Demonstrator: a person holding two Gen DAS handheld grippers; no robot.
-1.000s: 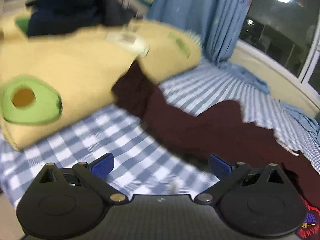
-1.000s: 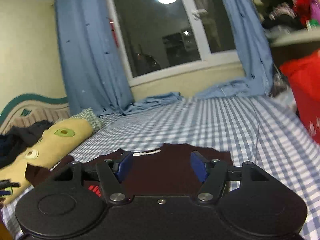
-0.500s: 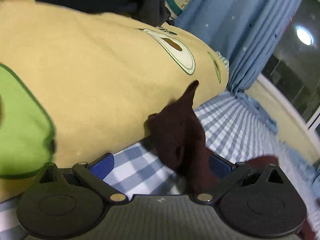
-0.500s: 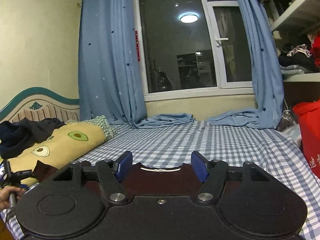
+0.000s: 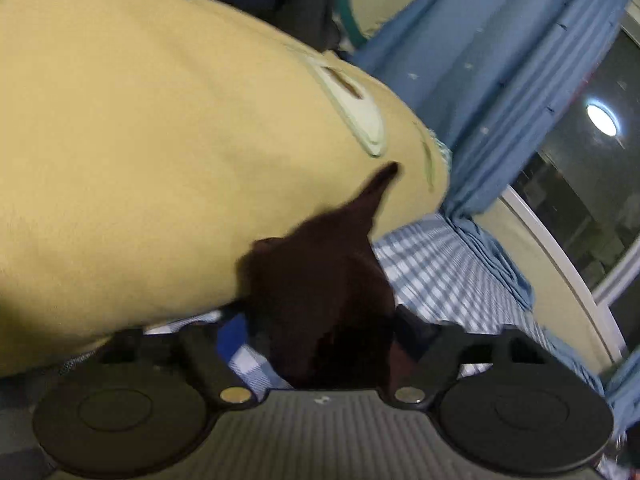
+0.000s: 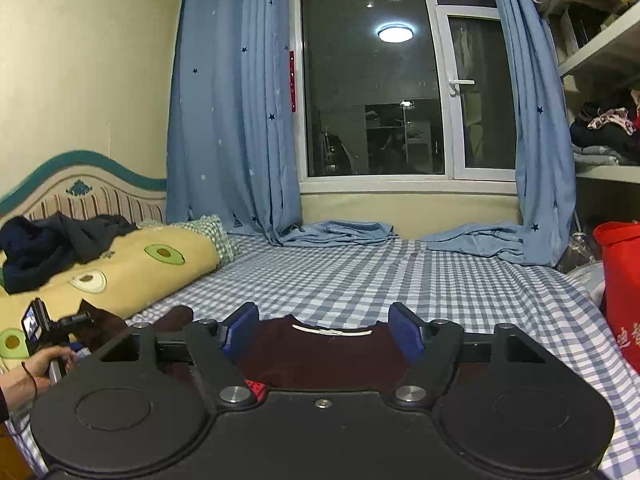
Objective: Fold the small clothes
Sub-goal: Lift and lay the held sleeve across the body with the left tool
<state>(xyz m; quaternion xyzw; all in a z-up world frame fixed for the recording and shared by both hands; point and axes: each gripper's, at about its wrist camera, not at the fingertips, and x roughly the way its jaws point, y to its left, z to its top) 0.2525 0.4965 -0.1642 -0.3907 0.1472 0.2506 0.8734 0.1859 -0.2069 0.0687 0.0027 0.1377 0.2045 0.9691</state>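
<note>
A dark maroon shirt [image 6: 320, 354] lies flat on the checked bed, its white-lined collar toward the window. My right gripper [image 6: 322, 328] hovers over the shirt's body with its jaws opening and nothing pressed between the blue pads [image 6: 240, 326]. One sleeve [image 5: 320, 280] runs up against a yellow avocado quilt [image 5: 160, 160]. My left gripper [image 5: 320, 332] straddles that sleeve, jaws closing, with the cloth filling the gap between them. In the right wrist view a hand [image 6: 36, 370] holds the left gripper [image 6: 80, 320] at the sleeve tip.
The quilt [image 6: 132, 268] carries a heap of dark clothes [image 6: 52, 244] near the headboard. Blue-white checked sheet [image 6: 360, 272] stretches to the window and blue curtains [image 6: 232, 120]. A red bag [image 6: 620, 292] and shelves stand at the right.
My left gripper has pushed in low to the sleeve beside the quilt and its jaws have narrowed around it. My right gripper has risen a little and its jaws stand slightly wider.
</note>
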